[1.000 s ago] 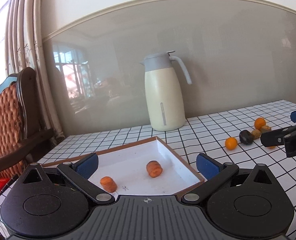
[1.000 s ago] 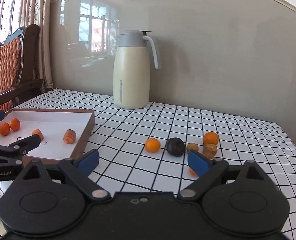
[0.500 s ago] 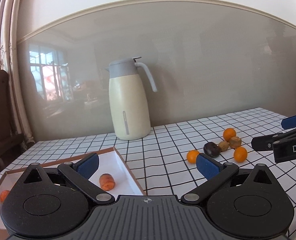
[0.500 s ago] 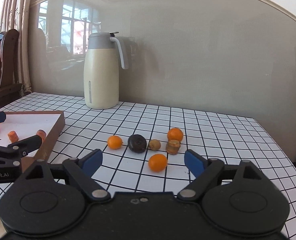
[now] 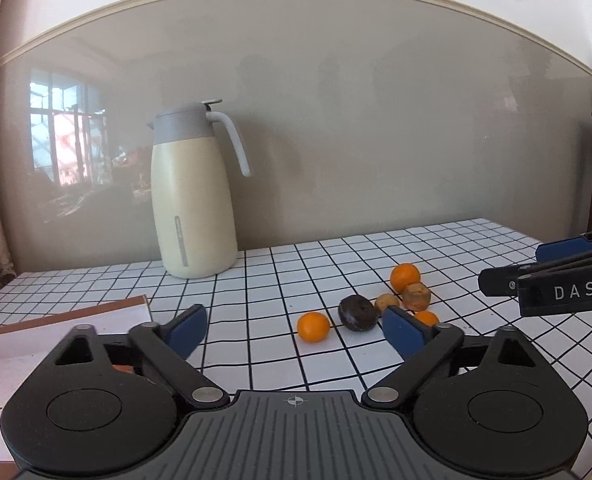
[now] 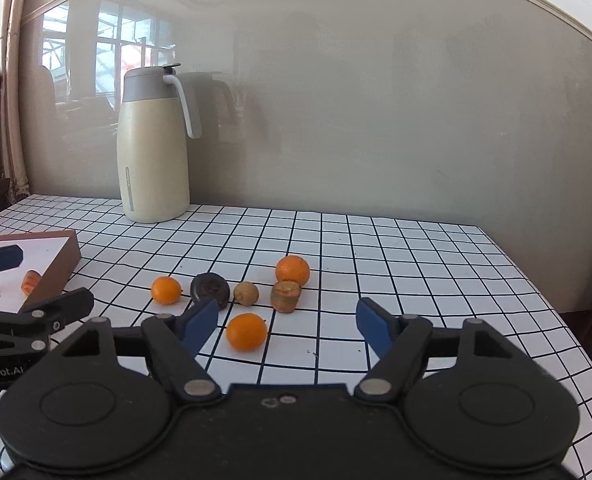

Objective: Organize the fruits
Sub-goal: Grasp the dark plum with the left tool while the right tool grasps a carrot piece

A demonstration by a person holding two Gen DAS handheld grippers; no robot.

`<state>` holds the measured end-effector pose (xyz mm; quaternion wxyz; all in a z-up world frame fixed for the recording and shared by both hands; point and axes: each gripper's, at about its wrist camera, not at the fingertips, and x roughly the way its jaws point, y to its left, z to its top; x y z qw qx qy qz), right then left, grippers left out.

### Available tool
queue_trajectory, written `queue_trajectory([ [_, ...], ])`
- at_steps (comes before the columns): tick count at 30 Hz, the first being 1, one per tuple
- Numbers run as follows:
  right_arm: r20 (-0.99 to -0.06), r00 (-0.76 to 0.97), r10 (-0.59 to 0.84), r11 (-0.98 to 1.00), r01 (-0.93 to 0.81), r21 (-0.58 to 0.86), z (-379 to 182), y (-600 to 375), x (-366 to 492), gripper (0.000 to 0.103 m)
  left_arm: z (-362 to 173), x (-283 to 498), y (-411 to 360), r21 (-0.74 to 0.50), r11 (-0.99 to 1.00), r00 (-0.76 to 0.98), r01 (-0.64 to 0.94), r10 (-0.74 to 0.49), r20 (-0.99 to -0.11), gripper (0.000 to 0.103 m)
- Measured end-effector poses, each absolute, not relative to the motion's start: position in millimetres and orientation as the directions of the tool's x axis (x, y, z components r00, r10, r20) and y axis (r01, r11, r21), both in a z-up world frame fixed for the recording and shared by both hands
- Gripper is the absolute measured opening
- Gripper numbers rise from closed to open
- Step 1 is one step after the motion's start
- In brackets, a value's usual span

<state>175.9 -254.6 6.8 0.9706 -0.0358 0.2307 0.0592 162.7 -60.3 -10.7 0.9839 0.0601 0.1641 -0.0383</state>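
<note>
- Checked tablecloth point(image 6: 376, 248), white with black lines, covers a table set against a glossy grey wall point(image 6: 376, 100); a cream jug point(image 6: 153, 152) with a grey lid stands at the far edge.
- Left gripper point(image 5: 293, 330): blue pads apart, jaws closing, nothing between them; it hovers over the cloth.
- Ahead and slightly right of the left gripper: a small orange point(image 5: 314, 326), a dark round fruit point(image 5: 358, 313), a small brown fruit point(image 5: 386, 301), a brown stub-shaped fruit point(image 5: 416, 295) and a larger orange point(image 5: 404, 276) behind it.
- Right gripper point(image 6: 287, 320): jaws closing, pads not touching anything; one orange point(image 6: 246, 331) lies on the cloth just ahead, between the pads and nearer the left one.
- Left of both grippers: a brown-rimmed white tray point(image 6: 61, 256) holding two orange pieces point(image 6: 30, 282).
</note>
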Motion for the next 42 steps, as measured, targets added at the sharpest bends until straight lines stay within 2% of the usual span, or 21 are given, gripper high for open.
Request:
queue_trajectory([
  [7,-0.469,0.878,0.096,0.991,-0.13,-0.041,0,-265,193,0.06,-22,182,-80,0.104,0.987,0.925,0.122,-0.075,-0.372,0.085],
  [11,-0.475,0.874,0.099,0.992,-0.126,-0.025,-2,-268,201,0.056,-26,195,-90,0.12,0.985,0.913,0.121,-0.063,-0.402,0.075],
  [14,-0.48,0.871,0.103,0.991,-0.13,-0.022,-4,-267,208,0.052,-29,204,-95,0.125,0.984,0.906,0.124,-0.061,-0.419,0.074],
  [23,-0.532,0.839,0.118,0.991,-0.129,0.017,-16,-273,235,0.035,-44,237,-110,0.11,0.982,0.88,0.154,-0.085,-0.468,0.062],
  [37,-0.592,0.789,0.163,0.985,-0.16,0.059,-33,-267,281,0.032,-60,281,-126,0.104,0.978,0.837,0.181,-0.097,-0.538,0.057],
  [42,-0.599,0.78,0.181,0.982,-0.171,0.074,-37,-264,290,0.03,-62,292,-124,0.091,0.98,0.828,0.176,-0.097,-0.552,0.053],
])
